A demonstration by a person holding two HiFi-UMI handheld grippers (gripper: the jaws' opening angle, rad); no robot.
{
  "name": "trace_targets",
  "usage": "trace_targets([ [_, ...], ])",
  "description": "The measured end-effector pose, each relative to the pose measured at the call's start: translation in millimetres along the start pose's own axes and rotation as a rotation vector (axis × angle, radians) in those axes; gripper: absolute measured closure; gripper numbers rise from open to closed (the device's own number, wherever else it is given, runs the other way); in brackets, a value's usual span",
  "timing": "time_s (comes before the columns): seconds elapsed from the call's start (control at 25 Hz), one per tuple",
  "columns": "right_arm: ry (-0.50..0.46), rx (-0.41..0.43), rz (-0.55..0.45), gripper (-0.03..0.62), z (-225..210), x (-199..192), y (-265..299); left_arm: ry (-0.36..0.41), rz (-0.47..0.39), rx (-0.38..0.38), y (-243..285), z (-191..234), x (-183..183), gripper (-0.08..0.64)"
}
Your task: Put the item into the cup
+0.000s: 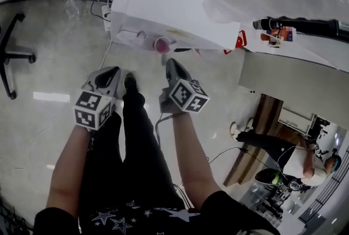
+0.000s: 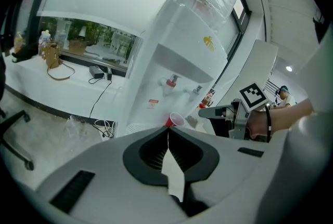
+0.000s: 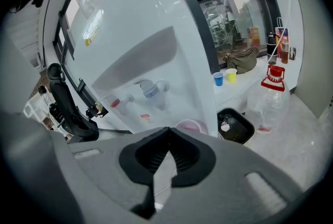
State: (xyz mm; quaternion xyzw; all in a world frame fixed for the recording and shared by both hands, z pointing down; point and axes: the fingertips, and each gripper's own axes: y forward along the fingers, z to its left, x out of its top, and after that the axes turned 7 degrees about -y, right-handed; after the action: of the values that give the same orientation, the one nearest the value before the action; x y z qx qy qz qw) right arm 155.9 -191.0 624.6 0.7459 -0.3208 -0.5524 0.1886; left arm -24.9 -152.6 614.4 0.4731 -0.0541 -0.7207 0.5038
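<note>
A red cup (image 1: 162, 44) stands on the drip tray of a white water dispenser (image 1: 163, 5). The same cup (image 2: 176, 120) shows just beyond my left jaws, under the dispenser's taps. It also appears as a pink rim (image 3: 190, 126) behind my right jaws. My left gripper (image 1: 112, 71) and right gripper (image 1: 170, 62) hang side by side above the floor, a little short of the tray. Both (image 2: 167, 132) (image 3: 167, 132) have their jaws shut, tips touching, with nothing between them. No loose item shows in any view. The right gripper (image 2: 216, 112) is to the right of the cup.
A black bin (image 3: 235, 125) and a clear bottle with a red cap (image 3: 270, 95) sit on the floor right of the dispenser. Blue (image 3: 218, 78) and yellow (image 3: 231, 75) cups stand on a ledge. A chair base (image 1: 11, 54), cables (image 1: 103, 10) and a distant person (image 1: 294, 157) are around.
</note>
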Motion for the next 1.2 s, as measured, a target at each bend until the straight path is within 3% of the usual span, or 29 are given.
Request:
trace_targets([
  [0.68,0.014,0.009,0.037,0.591,-25,4,65,-0.047,-0.037,0.062,23,18,12,0.552],
  [1.2,-0.089,-0.016,0.047,0.591,-20,-10,77,-0.048,-0.022,0.061,21,20,4,0.552],
])
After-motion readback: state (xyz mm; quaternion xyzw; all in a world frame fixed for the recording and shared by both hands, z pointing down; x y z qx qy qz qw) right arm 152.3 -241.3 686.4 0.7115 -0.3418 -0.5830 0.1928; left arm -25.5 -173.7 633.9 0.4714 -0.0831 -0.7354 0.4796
